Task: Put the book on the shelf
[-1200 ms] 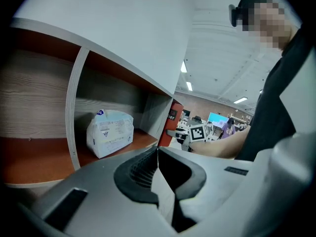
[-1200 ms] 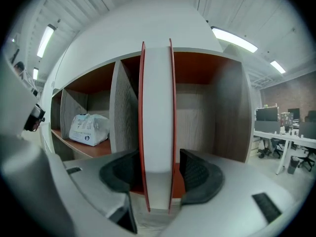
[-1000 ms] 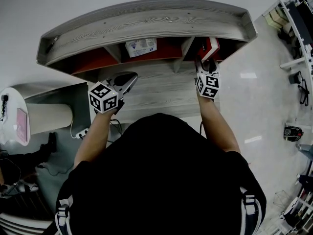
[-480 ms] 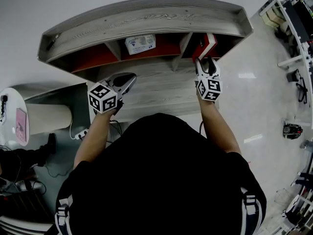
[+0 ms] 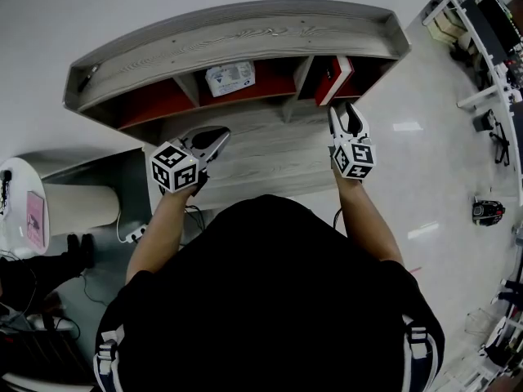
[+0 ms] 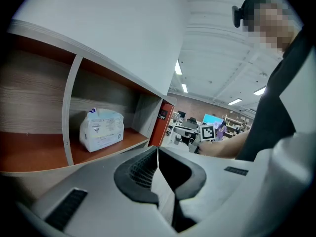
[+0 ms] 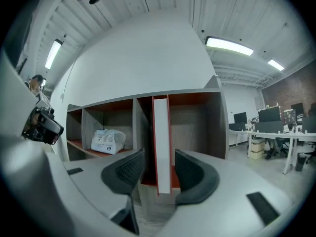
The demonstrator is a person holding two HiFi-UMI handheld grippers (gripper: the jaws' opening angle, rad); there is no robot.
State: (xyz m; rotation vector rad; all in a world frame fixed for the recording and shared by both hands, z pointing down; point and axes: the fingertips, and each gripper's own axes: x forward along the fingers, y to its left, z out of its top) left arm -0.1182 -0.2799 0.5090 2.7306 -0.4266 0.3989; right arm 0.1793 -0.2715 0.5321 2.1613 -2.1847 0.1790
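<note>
**Book upright in the shelf's right bay, both claws clear of it**

Seen from the head view, the grey wooden shelf (image 5: 245, 35) stands along the back of the counter (image 5: 270, 158). It has three open compartments lined in red. The red-covered book (image 5: 336, 78) stands on end in the right compartment, close beside the divider on that compartment's left, with its white page edges facing out toward the person. Its outer edge reaches the front of the compartment.

The right claw (image 5: 346, 117) is held just in front of the book and roughly level, pointing into that compartment. Its jaws stand apart and have just been closing a little. In the right gripper view the book lines up with the gap between them, but it sits beyond the pads. Neither pad presses on it and nothing is gripped.

The left claw (image 5: 216, 137) hovers over the counter, well apart from the right one and ahead of the middle compartment. Its jaws are together, tip against tip, with nothing between them.

A white plastic packet (image 5: 230, 77) with blue print lies in the middle compartment, apart from both dividers. The left compartment appears only as a red floor and a wooden back wall. Each claw carries its marker cube at the near end, above the person's forearm.
</note>
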